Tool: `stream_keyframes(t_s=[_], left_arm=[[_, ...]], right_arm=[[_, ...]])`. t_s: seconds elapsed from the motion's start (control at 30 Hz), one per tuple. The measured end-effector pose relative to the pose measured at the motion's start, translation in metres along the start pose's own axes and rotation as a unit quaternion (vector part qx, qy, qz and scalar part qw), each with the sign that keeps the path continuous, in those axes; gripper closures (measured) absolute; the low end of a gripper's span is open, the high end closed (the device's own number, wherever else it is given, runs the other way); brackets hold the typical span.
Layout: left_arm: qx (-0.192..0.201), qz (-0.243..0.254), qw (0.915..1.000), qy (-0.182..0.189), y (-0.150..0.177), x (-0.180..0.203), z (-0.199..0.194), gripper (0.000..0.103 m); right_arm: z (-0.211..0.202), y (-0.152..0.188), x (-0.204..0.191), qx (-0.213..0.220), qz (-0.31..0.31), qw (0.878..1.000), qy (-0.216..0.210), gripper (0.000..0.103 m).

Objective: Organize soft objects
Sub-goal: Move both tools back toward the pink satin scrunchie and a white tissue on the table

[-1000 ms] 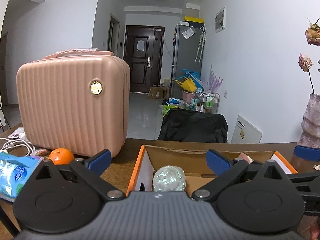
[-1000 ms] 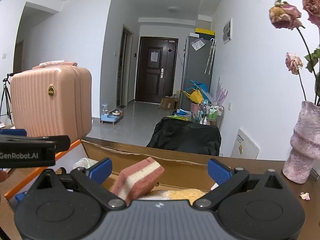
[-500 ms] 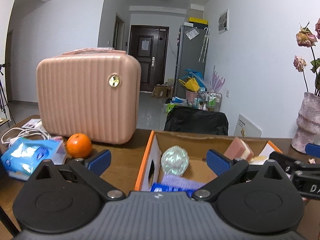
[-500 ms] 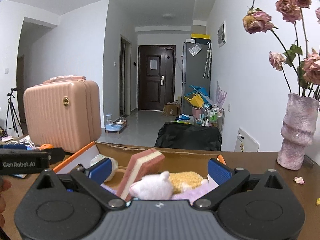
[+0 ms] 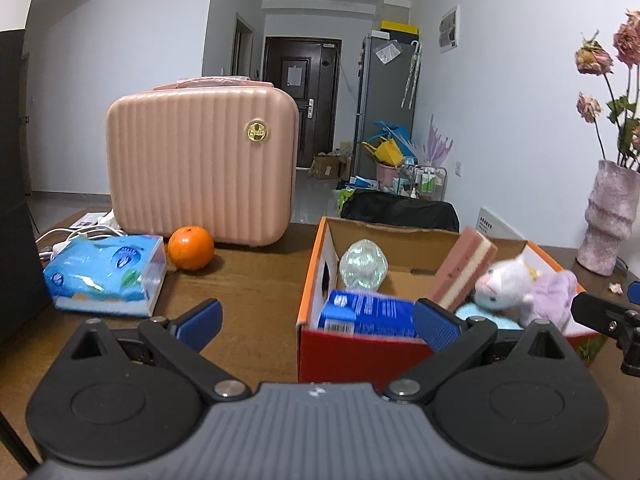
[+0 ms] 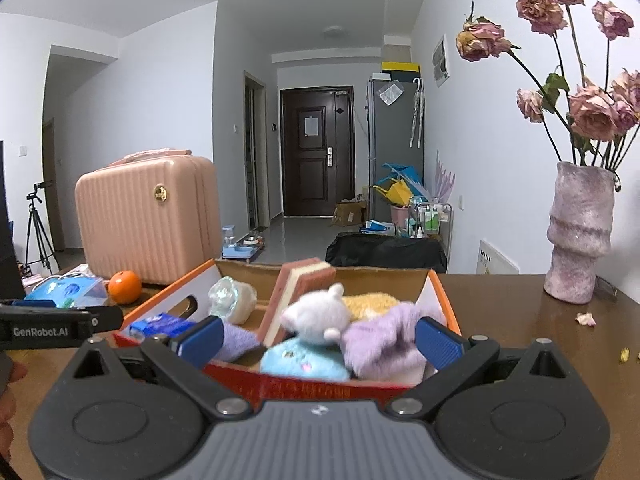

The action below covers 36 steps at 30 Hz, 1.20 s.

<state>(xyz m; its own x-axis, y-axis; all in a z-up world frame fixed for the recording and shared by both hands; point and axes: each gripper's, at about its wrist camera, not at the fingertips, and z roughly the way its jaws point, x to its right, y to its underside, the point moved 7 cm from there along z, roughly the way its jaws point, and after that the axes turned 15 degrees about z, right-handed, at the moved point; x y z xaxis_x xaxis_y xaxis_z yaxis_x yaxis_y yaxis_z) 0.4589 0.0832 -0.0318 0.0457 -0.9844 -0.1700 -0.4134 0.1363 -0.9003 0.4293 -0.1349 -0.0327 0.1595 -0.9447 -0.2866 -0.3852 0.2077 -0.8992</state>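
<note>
Left wrist view shows the left gripper (image 5: 316,318) held above the brown table (image 5: 248,280), its blue-padded fingers (image 5: 198,318) spread wide with nothing between them. Just ahead and to the right stands the orange cardboard box (image 5: 310,280), and the soft things lie inside it: a white plush cat (image 5: 502,286) against a purple plush (image 5: 554,294), a pale blue plush (image 5: 480,314) beneath them, and a pink-and-cream sponge (image 5: 464,268) leaning tilted near the middle. A blue packet (image 5: 368,314) sits at the box's near left corner, with a glossy translucent ball (image 5: 363,266) behind it (what it is made of I cannot tell).

Left of the box, well apart from it, a blue tissue pack (image 5: 106,276) rests on the table beside an orange (image 5: 191,248), which sits just in front of a pink ribbed suitcase (image 5: 200,170). A mottled pink vase (image 5: 608,222) of dried roses (image 5: 592,58) stands at the far right.

From the right wrist view, the right gripper (image 6: 318,338) hovers at the box's near edge, likewise spread wide and holding nothing; a yellow fuzzy item (image 6: 372,304) shows behind the cat.
</note>
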Motion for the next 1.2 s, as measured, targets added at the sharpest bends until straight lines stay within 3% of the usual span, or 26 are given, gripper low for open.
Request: stream_keyframes(t_s=[0.8, 1.2], left_arm=[[-0.018, 0.024, 0.9992, 0.025, 0.059, 0.01, -0.097, 0.0], [-0.052, 0.039, 0.9968, 0.046, 0.101, 0.027, -0.132, 0.0]], right_arm=[[-0.095, 0.077, -0.005, -0.048, -0.024, 0.999, -0.008, 0.001], [-0.131, 0.11, -0.01, -0.077, -0.028, 0.997, -0.005, 0.001]])
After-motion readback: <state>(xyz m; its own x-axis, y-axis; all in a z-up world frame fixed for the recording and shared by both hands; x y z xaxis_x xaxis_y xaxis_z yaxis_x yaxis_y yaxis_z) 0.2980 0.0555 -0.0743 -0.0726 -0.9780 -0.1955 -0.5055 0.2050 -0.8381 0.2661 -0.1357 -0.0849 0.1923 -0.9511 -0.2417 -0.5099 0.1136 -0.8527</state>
